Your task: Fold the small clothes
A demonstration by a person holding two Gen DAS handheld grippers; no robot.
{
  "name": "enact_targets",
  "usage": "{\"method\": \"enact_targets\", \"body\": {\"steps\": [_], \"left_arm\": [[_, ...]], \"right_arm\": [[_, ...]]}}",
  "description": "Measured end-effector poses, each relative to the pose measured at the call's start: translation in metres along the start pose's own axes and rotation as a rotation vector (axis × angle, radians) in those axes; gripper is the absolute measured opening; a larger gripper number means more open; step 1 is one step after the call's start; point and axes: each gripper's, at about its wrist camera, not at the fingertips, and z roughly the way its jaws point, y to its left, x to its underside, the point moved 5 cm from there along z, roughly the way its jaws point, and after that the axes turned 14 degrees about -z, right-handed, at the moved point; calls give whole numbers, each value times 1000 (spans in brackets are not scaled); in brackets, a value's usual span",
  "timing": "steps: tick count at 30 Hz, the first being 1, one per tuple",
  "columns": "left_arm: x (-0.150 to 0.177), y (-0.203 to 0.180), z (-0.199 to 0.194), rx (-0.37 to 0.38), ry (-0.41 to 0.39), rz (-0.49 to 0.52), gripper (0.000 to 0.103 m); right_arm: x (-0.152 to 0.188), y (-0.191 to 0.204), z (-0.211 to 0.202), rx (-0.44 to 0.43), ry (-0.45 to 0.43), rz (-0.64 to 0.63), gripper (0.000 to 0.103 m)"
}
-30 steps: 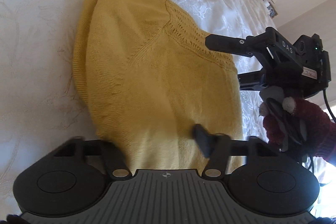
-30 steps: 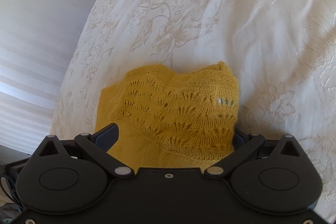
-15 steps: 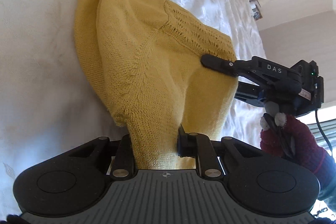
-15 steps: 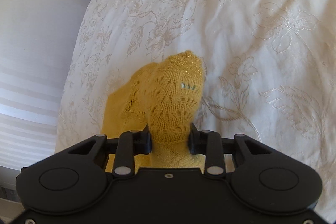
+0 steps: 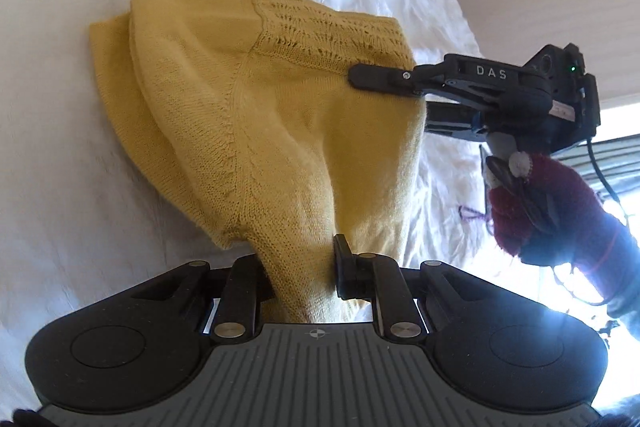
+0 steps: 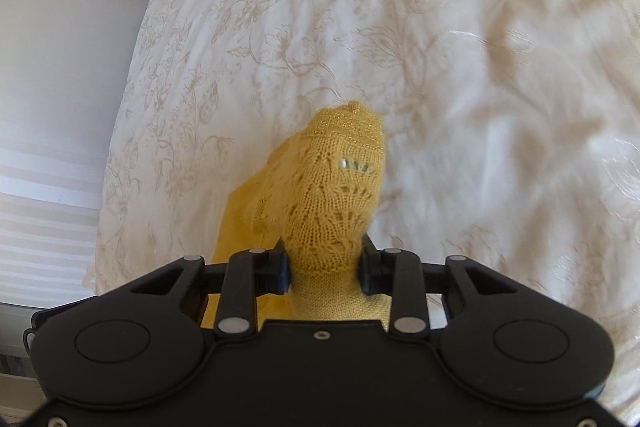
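Handling soft, light knit, you want edges and corners — the yellow sweater [image 5: 280,115] sags between grips over the bed [image 5: 60,167]. Your left gripper [image 5: 298,269] is clamped on plain knit at six o'clock; your right gripper [image 6: 324,267], jaws easing open slightly, pinches the lacy part.

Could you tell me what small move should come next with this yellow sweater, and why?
Probably carry the pinched edge across toward the far side. Both the left hand-held gripper and the right hand-held gripper clamp bunched knit of the yellow sweater, whose far part lies on the bedspread.
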Motion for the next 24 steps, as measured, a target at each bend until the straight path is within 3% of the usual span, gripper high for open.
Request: {"method": "enact_targets", "body": {"steps": [4,6,12,17,20,22,24], "left_arm": [[27,20,24,-227,-25,-48,19],[36,27,26,-276,-47,-69,23],[60,24,19,-391,-107,-32,26],[72,-3,-5,-422,-204,84,26],[70,-27,-24,-392,-264,170,26],[60,-41,-29,-380,-313,208,29],[46,-52,-26,-382,-356,228,39]], "right_arm": [[10,-30,-15,127,-52,10,58],[11,-40,-24,169,-93,21,72],[25,-38,-43,201,-132,-52,76],[37,-29,-47,210,-124,-138,77],[40,-27,-49,212,-122,-184,86],[41,-24,-49,214,-124,-209,88],[40,-22,-48,222,-123,-228,97]]}}
